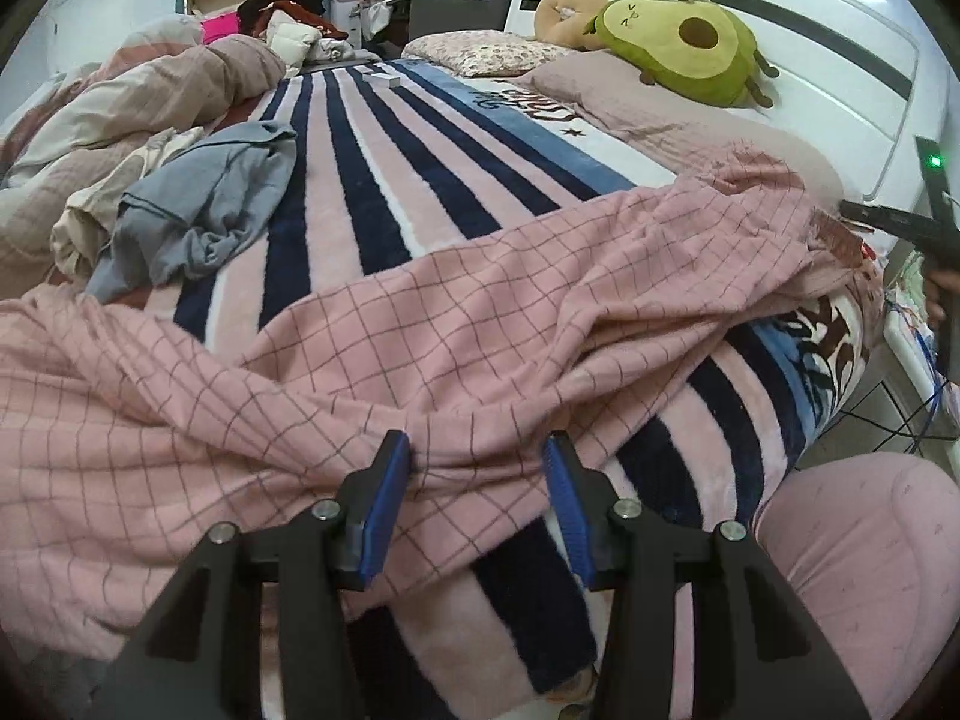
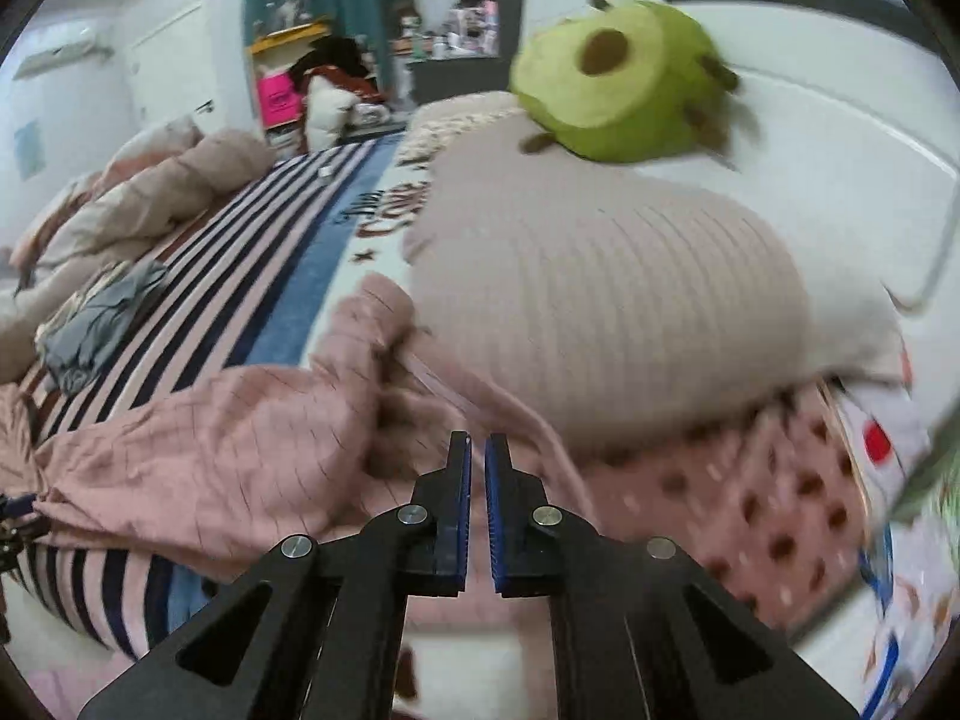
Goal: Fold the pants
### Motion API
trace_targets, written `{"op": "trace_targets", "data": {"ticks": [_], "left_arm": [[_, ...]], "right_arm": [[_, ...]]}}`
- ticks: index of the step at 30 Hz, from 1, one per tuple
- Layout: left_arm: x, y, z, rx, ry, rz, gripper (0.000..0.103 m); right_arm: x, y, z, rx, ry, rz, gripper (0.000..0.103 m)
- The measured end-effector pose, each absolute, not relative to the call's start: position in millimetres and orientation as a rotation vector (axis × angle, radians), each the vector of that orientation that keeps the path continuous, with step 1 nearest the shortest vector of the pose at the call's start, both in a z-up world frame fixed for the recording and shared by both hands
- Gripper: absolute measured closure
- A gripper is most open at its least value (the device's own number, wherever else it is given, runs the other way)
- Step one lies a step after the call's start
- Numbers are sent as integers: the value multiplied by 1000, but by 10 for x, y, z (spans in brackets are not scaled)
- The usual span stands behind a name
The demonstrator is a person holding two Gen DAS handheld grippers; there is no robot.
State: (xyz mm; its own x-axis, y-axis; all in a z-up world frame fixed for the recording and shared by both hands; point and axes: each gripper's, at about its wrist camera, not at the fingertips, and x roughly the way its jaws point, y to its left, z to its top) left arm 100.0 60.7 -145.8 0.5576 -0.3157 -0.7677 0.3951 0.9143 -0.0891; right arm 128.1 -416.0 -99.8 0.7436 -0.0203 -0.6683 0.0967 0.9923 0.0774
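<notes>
The pink checked pants (image 1: 372,348) lie stretched and wrinkled across the striped blanket (image 1: 360,192). My left gripper (image 1: 477,450) is open, its blue pads on either side of a ridge of the pants near the bed's front edge. My right gripper (image 2: 476,441) is nearly shut, its tips just over the pants' end (image 2: 252,450) below a beige pillow (image 2: 600,300); the view is blurred and I see no cloth between the pads. The right gripper also shows at the far right of the left wrist view (image 1: 864,213), at the pants' far end.
A green avocado plush (image 1: 684,48) and a brown plush (image 1: 564,12) sit on pillows by the white headboard (image 1: 840,60). A grey garment (image 1: 204,204) and a crumpled duvet (image 1: 120,102) lie at the left. My pink-clad knee (image 1: 864,564) is at the lower right.
</notes>
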Motion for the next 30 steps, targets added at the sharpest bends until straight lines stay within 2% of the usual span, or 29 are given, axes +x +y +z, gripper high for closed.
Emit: {"op": "trace_targets", "data": {"ticks": [3,4,6,7,11,13,15,24,28,30], "left_arm": [[974,626,-1417,82,881,-413,58],[975,634,-1399,75,879,-410,58],[980,629,-1360,69,871,-395,58],[981,628,-1349,70,867,-390,58],[1012,670,-1292,52,835,-352,53],[1037,711,-1285,24,830,-345,53],[1053,740,-1286,6,828,-338,53],[948,801,-1216,3,813,-330,53],[855,816,-1177,7,807,-328,53],[808,831,-1163,-1,807,-329,49]], "right_arm": [[1240,-4244,-1000,165,727,4,98],[1282,-4236,-974,171,712,22,92],[1427,-4157,-916,169,680,69,50],[1518,-4103,-900,164,666,89,46],[2052,-3794,-1017,100,719,145,44],[2265,-3665,-1147,100,755,195,48],[2335,-3565,-1231,72,760,189,101],[1658,-3789,-918,128,580,92,102],[1329,-4003,-888,185,582,46,102],[1232,-4090,-984,199,609,19,102]]}}
